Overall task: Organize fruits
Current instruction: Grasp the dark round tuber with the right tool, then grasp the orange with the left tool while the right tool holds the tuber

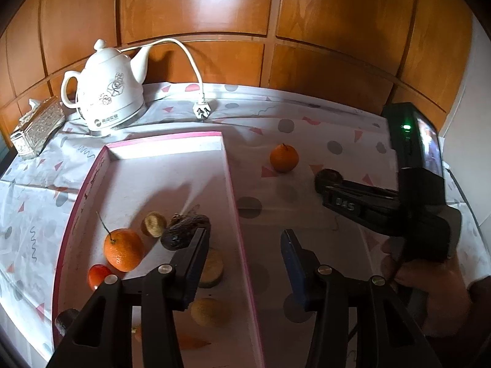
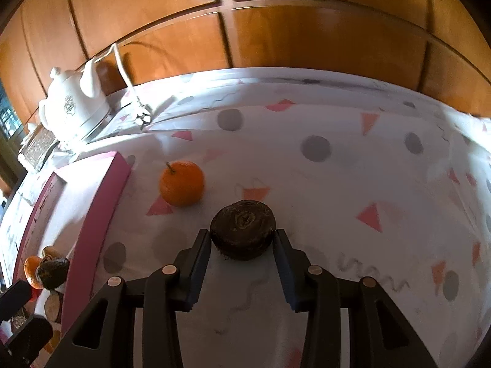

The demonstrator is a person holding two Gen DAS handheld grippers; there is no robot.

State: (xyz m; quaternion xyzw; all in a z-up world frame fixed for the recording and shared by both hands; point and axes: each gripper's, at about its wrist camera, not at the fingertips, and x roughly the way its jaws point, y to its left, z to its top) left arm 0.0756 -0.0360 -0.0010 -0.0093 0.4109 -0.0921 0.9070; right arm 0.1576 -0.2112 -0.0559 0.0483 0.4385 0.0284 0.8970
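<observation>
Black and angled steeply down, the right gripper (image 2: 242, 239) pointed at the patterned tablecloth (image 2: 337, 165), its two fingers bracketing a dark brown round fruit (image 2: 242, 228). The pads sat right at the fruit's sides, though whether they pressed it or merely flanked it could not be told. Just beyond, up and to the left, a loose orange (image 2: 181, 182) lay on the cloth, apart from the brown fruit and close to the pink-edged tray (image 2: 101, 202).

Seen from the left wrist, the right gripper (image 1: 330, 181) reached in from the right side, a person's hand (image 1: 429, 288) wrapped around its handle low in the corner.

The left gripper (image 1: 245, 245) also tilted downward, its jaws standing apart with nothing between them; they straddled the tray's right wall (image 1: 242, 245), one finger over the tray's inside, the other over the cloth. Inside the tray lay a stemmed orange (image 1: 122, 250), a small red fruit (image 1: 98, 276), a wrinkled dark fruit (image 1: 184, 230) and several yellowish pieces (image 1: 210, 311).

A white kettle (image 1: 112, 95) stood at the table's far left.
</observation>
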